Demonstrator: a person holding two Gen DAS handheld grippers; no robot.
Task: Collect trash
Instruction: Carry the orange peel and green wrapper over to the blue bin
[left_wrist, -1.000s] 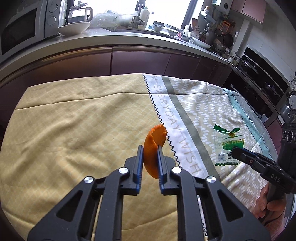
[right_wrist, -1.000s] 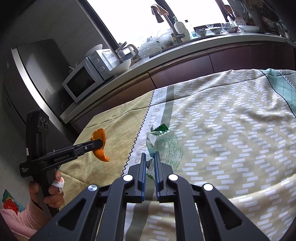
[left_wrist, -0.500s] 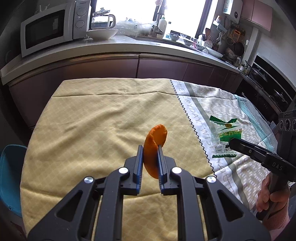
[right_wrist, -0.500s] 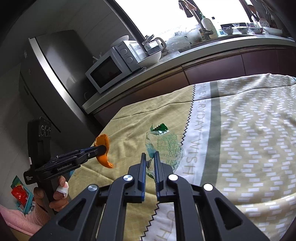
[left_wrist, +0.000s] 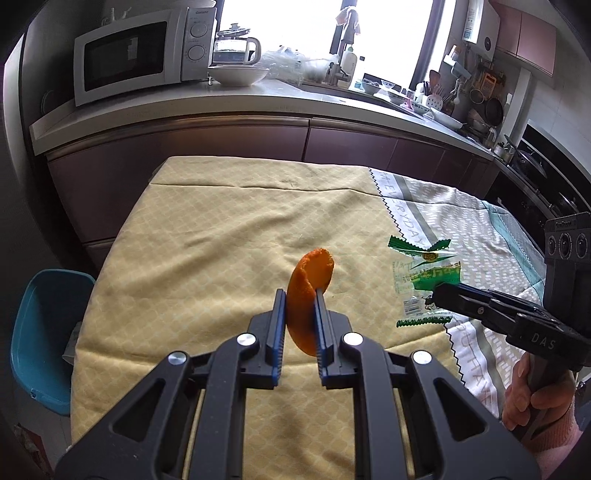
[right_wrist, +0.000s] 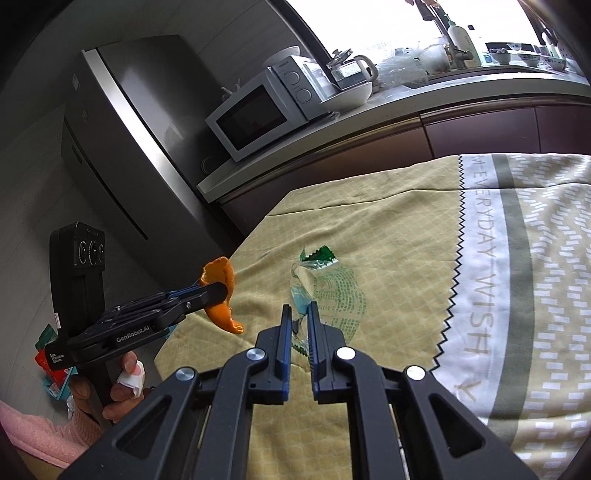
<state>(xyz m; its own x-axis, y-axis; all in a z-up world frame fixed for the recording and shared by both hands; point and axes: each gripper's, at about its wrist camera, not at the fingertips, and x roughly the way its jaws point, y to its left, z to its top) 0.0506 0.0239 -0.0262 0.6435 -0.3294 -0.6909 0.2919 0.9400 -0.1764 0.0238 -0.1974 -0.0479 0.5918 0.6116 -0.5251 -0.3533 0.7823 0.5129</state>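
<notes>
A curved piece of orange peel (left_wrist: 310, 273) stands upright between the pads of my left gripper (left_wrist: 300, 299), which is shut on it above the yellow part of the tablecloth (left_wrist: 203, 258). To its right, my right gripper (left_wrist: 437, 293) is shut on a clear wrapper with green print (left_wrist: 424, 269), held just above the cloth. In the right wrist view the wrapper (right_wrist: 332, 291) hangs from the right gripper (right_wrist: 298, 314). There the left gripper (right_wrist: 218, 290) carries the peel (right_wrist: 221, 314) near the table's left edge.
A blue plastic bin (left_wrist: 40, 325) sits on the floor beyond the table's left edge. Colourful wrappers (right_wrist: 51, 362) lie low at the left. A steel fridge (right_wrist: 122, 158) and a counter with a microwave (left_wrist: 133, 55) stand behind. A hand (left_wrist: 524, 391) grips the right handle.
Both grippers have moved left across the table, each still carrying its piece. The yellow end of the cloth and the blue bin have come into view.
</notes>
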